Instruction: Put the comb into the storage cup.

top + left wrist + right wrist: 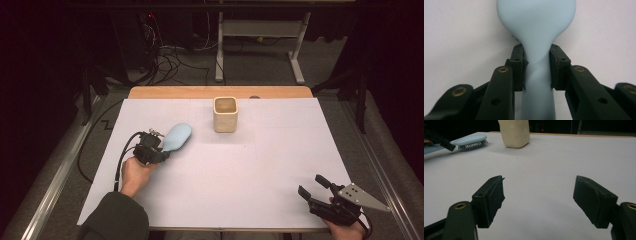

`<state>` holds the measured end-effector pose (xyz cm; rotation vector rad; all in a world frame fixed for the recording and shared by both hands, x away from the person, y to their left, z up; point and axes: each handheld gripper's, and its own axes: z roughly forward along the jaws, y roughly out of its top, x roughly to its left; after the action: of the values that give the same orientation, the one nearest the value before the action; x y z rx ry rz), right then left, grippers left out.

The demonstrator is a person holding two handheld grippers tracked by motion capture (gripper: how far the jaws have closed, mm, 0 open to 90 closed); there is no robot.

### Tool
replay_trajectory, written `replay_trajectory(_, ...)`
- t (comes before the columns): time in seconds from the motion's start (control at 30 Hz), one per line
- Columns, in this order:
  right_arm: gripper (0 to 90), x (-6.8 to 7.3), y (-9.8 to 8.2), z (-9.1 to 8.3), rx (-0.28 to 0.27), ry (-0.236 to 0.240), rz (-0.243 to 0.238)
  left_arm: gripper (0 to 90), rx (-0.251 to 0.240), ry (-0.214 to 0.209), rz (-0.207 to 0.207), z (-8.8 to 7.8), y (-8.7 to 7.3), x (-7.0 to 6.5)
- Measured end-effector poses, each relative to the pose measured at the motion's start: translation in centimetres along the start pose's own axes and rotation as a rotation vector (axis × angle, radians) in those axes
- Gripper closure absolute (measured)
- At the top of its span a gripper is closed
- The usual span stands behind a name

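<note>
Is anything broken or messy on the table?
Nothing stands out. The cream cup stands upright near the far edge, with no spill around it. The left tool is clamped on the neck of the light blue hairbrush, bristles down. The right tool is open with nothing between its pads.

Pale blue hairbrush (176,137): smooth oval head, narrow neck, straight handle, short grey bristles on the underside. Lies bristles-down on the white sheet at left-centre of the table, head pointing up-right twd the cup, well apart from it. Handle end sits under the left gripper, so hidden in high view. In left gripper view the brush (536,50) runs straight up the middle, back side up, neck pinched betw. both pads. In right gripper view it's (470,141) far left, lying flat, bristles touching the sheet.
</note>
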<state>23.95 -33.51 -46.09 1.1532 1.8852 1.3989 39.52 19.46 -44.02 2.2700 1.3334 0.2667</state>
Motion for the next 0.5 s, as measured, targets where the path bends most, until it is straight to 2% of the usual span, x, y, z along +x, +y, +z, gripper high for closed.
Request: replay_trajectory(0.5, 25.1, 0.01, -0.01, 0.03, -0.002, -0.001, 0.003, 69.1, -0.032, -0.034, 0.011, -0.58, -0.09, -0.43)
